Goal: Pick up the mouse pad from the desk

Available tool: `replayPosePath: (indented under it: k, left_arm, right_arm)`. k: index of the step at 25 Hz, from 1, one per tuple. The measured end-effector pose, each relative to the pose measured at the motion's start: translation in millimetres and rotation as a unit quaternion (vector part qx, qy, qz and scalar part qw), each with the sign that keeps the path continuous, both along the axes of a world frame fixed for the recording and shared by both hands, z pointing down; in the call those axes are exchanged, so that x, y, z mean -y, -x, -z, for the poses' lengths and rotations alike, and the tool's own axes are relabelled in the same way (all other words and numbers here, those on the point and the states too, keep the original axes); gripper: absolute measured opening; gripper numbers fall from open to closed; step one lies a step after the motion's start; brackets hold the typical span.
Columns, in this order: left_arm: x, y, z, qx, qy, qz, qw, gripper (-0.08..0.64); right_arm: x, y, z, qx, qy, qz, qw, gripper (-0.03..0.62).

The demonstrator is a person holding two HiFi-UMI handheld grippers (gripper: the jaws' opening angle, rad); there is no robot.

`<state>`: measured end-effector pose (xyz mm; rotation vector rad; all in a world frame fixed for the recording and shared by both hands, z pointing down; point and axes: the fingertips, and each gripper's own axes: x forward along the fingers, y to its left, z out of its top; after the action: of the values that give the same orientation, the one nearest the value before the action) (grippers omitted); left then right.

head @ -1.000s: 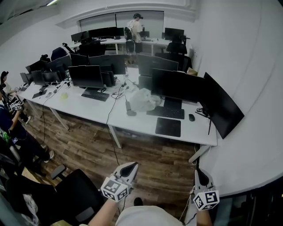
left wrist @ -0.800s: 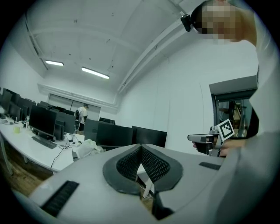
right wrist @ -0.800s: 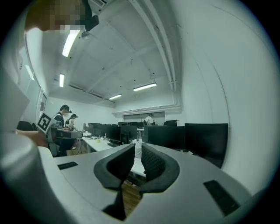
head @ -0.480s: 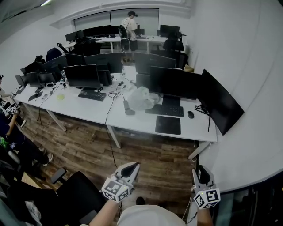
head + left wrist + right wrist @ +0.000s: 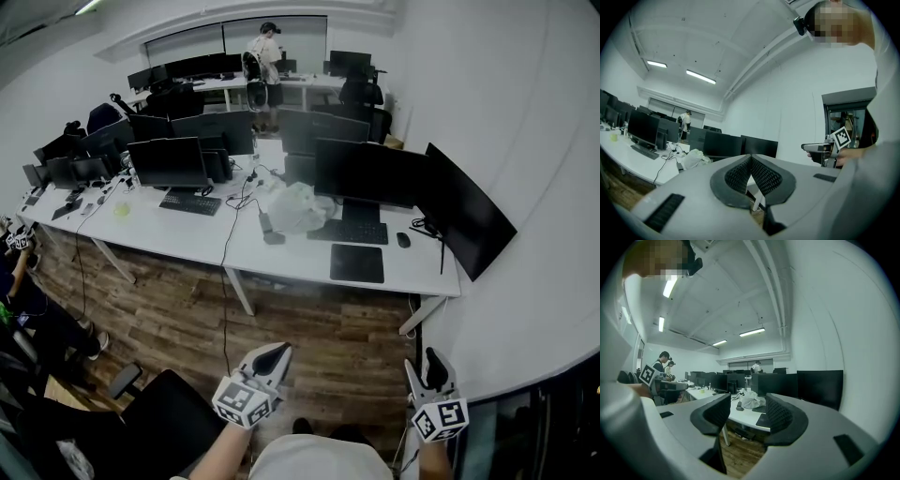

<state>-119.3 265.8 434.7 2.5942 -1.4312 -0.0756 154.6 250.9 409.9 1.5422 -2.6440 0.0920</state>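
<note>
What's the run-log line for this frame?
stage: before pickup | left gripper: shut, empty | right gripper: opening, empty | mouse pad: flat on desk, untouched

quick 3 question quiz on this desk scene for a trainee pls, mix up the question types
1. True or false: the mouse pad lies flat on the desk, on the near side of the keyboard.
2. What lies just right of the keyboard? A a mouse; B a cup; C a phone.
3. Fill in: the left gripper has its jaws ____, with nothing between them.

Key: 1 true; 2 A; 3 shut.
</note>
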Motion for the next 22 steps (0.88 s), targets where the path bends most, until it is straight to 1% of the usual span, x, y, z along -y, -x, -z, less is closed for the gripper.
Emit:
replayPosePath:
  k: [2,10,15,22]
  left_arm:
    - [0.4,5.2,-0.9,-0.001,0.000,-0.001,1.0000,0.017]
    - [13.4,13.4,-5.4,-0.003,0.009,-0.003,0.9999,0.017]
    - [30.2,4.4,-12.3,0.000,0.015,-0.011,0.9998,0.017]
    - [71.9,-14.2,-21.0,0.004,0.029,-0.008,0.9995,0.017]
  right_arm:
    - [-1.0,3.4,-0.6,-0.001,0.000,-0.002,1.000,0.258]
    - [7.2,7.0,-5.2,-0.006,0.007,-0.008,1.000,0.258]
    - [23.2,1.4,-13.7,-0.006,0.016,-0.012,1.000,0.262]
    - [70.0,-12.2,-28.1,-0.005,0.034,-0.002,0.999,0.272]
